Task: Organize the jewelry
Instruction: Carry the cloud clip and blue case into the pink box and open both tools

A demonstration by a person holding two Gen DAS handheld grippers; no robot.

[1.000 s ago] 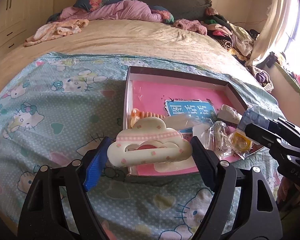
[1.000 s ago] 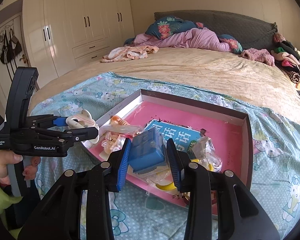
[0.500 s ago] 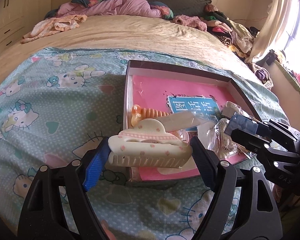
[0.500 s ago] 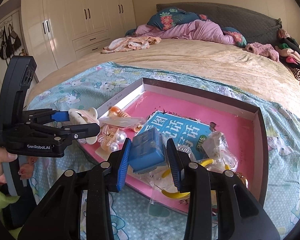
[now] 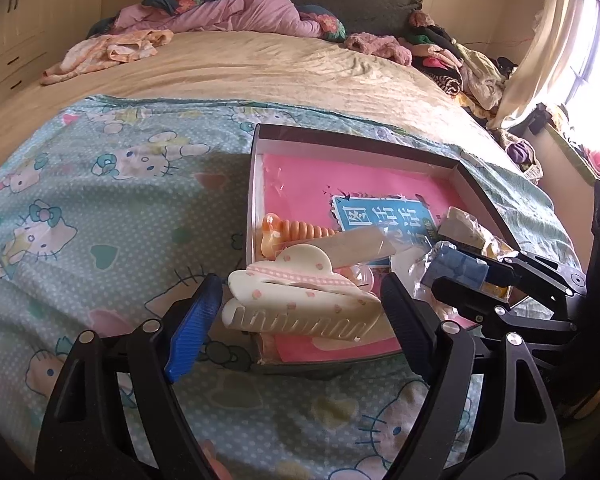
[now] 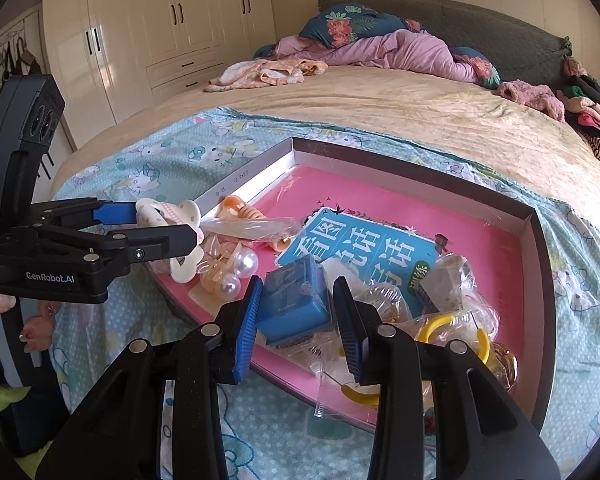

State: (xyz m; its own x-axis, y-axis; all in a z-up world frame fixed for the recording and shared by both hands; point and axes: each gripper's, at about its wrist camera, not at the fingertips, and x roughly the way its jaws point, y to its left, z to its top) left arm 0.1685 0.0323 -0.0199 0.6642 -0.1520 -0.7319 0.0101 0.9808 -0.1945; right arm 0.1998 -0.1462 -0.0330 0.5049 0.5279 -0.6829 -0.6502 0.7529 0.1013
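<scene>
My left gripper (image 5: 300, 312) is shut on a cream cloud-shaped hair claw (image 5: 300, 300) with pink dots, held over the near left corner of the shallow pink-lined box (image 5: 356, 140). The claw also shows in the right wrist view (image 6: 172, 216). My right gripper (image 6: 296, 312) is shut on a blue bagged block (image 6: 296, 300), low over the box's near edge (image 6: 536, 264). Inside lie an orange hair clip (image 5: 292, 232), pearl pieces (image 6: 236, 268), a yellow ring in plastic (image 6: 452, 336) and a blue printed card (image 6: 360, 248).
The box rests on a Hello Kitty sheet (image 5: 112, 208) at the foot of a beige bed (image 5: 260, 68). Clothes and pillows (image 5: 228, 8) pile at the headboard. White wardrobes (image 6: 148, 36) stand to the left. A window with curtain (image 5: 548, 48) is on the right.
Both grippers have dropped lower toward the box and moved slightly forward. The hair claw has tilted so its teeth face me. Both grips are unchanged.
</scene>
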